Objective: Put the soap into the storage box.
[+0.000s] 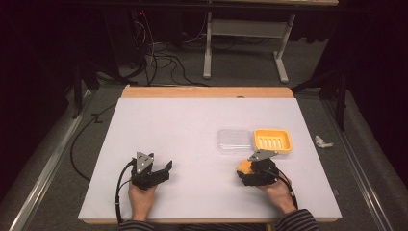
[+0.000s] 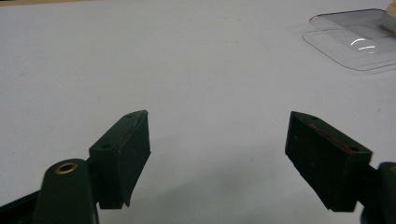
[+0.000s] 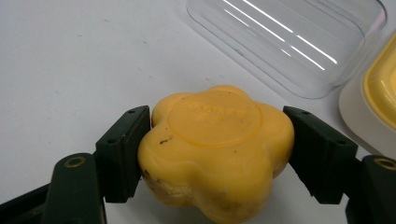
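A yellow flower-shaped soap bar (image 3: 215, 144) lies on the white table (image 1: 183, 125) with my right gripper (image 3: 217, 135) shut on it, one black pad pressed against each side. In the high view the soap (image 1: 243, 166) peeks out at the front of the right gripper (image 1: 244, 172), just below the dish. A yellow ribbed soap dish (image 1: 272, 140) stands behind it, and a clear plastic lid (image 1: 234, 140) lies to the dish's left. My left gripper (image 1: 166, 169) rests at the near left of the table, open, with bare table between its pads (image 2: 130, 154).
The clear lid (image 2: 355, 42) lies far off to the right of the left gripper. A crumpled white scrap (image 1: 323, 142) lies on the floor past the table's right edge. Beyond the far edge are cables (image 1: 159, 57) and a white stand (image 1: 245, 29).
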Available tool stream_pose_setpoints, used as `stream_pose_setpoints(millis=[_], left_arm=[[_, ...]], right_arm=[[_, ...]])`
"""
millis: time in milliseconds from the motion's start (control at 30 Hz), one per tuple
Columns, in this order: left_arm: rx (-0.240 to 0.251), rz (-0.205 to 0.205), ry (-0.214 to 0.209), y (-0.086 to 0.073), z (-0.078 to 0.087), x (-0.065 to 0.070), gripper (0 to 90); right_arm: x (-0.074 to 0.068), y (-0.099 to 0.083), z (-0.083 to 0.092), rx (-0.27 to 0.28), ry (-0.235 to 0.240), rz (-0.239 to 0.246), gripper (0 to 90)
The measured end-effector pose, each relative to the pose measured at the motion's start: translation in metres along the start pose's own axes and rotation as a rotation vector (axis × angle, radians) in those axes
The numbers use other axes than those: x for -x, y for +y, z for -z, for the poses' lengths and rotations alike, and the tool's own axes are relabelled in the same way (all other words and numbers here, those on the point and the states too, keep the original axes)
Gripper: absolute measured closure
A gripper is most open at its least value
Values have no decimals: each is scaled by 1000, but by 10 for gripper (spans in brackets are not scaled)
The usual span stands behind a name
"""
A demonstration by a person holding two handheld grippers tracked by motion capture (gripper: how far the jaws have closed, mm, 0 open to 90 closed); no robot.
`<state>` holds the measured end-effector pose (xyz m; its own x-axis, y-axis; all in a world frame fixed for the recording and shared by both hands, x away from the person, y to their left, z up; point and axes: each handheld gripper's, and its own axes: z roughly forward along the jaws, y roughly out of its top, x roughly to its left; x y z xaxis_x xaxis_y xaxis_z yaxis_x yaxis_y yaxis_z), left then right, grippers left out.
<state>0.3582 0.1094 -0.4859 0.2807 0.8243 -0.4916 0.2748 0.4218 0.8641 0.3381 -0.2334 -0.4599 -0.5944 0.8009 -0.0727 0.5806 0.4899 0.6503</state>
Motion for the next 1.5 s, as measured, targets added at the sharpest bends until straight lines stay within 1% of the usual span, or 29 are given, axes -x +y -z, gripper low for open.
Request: stream_pose_setpoints(millis=[67,133,300,400,433,500,533,633,733,800,833,900,967,1033,1100,1133,1233,1433,1500], left_arm=[[0,0,0,0,0,0,227],[-2,-2,1,0,0,0,227],[-3,-3,1,0,0,0,227],[-4,-4,1,0,0,0,228],[-4,-4,1,0,0,0,228],[-4,-2,1,0,0,0,228],[-5,-2,1,0,0,0,228],[-4,-3,2,0,0,0,228],[-5,-3,1,0,0,0,228],[-5,-3,2,0,0,0,228],[-5,-3,2,0,0,0,229],[-5,-4,2,0,0,0,229],[-5,-2,2,0,0,0,228],[-5,-2,1,0,0,0,228],[-5,-3,1,0,0,0,228],[-5,-2,1,0,0,0,229],[-5,-2,1,0,0,0,229],[-5,-3,1,0,0,0,229],[-3,-1,1,0,0,0,228]], right_arm=[[1,0,2,4,-3,3,277],[2,-1,4,9,5,0,278],[2,-2,5,9,3,7,278],[4,-2,8,17,1,6,278],[5,-2,9,20,8,6,278],[5,-1,11,28,4,9,278],[6,-1,13,23,4,12,278],[7,-1,17,33,2,6,278],[11,-1,24,43,0,1,278],[12,-1,25,53,-4,1,278],[14,-1,29,46,-7,-2,278],[14,-1,30,56,-8,-4,278],[17,-1,34,56,-6,-8,278],[19,-1,37,69,-10,-17,278],[20,-1,39,65,-11,-18,278],[23,-1,41,75,-12,-23,278],[25,0,43,77,-14,-26,278],[30,1,50,95,-38,-18,278],[33,2,52,91,-45,-23,278]])
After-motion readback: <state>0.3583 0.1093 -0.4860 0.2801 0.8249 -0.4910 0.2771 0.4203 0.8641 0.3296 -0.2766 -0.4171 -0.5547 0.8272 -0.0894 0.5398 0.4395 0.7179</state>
